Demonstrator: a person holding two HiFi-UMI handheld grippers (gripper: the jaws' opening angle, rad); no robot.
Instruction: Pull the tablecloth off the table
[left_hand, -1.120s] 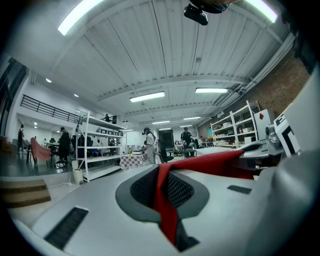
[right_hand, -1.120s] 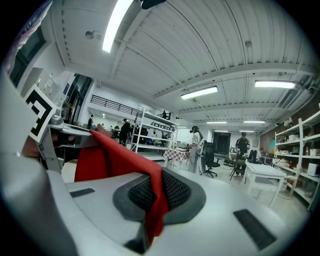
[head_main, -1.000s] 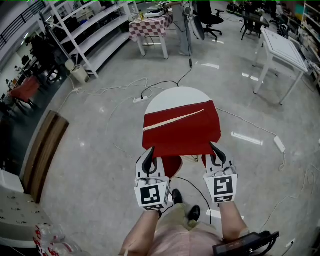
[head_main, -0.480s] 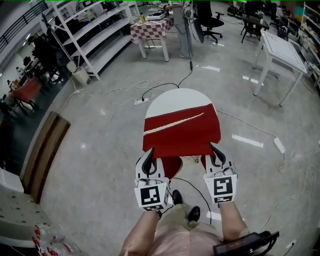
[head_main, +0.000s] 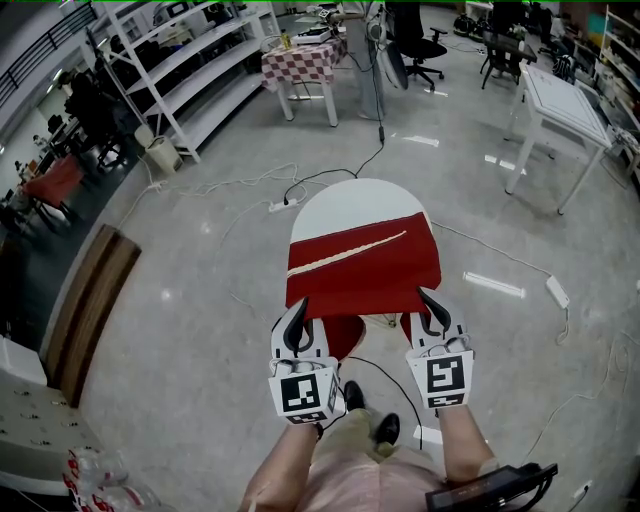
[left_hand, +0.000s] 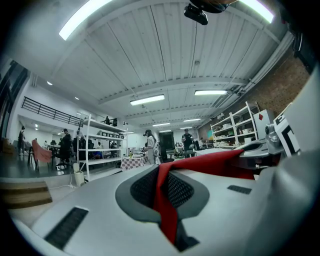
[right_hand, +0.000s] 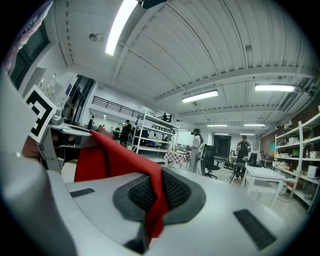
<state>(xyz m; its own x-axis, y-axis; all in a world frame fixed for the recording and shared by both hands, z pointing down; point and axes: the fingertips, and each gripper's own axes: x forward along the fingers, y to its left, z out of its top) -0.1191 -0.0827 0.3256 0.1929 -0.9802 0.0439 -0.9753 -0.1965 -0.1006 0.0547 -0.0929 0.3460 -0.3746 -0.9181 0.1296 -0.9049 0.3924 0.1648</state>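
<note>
L claw (head_main: 300, 312) & R claw (head_main: 432, 305) each clamped on the near edge of the red tablecloth (head_main: 365, 265). Vs a sec ago: no real change, cloth still covers the round white table (head_main: 355, 203) bar its far rim. Pull's paused partway, I'd say.

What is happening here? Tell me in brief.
A person stands at a small white table with tongs in each hand. The left tongs and the right tongs are both shut on the near edge of a red cloth, one at each corner. The cloth covers most of the table, and only the rounded far end is bare. It has not been pulled off yet.
</note>
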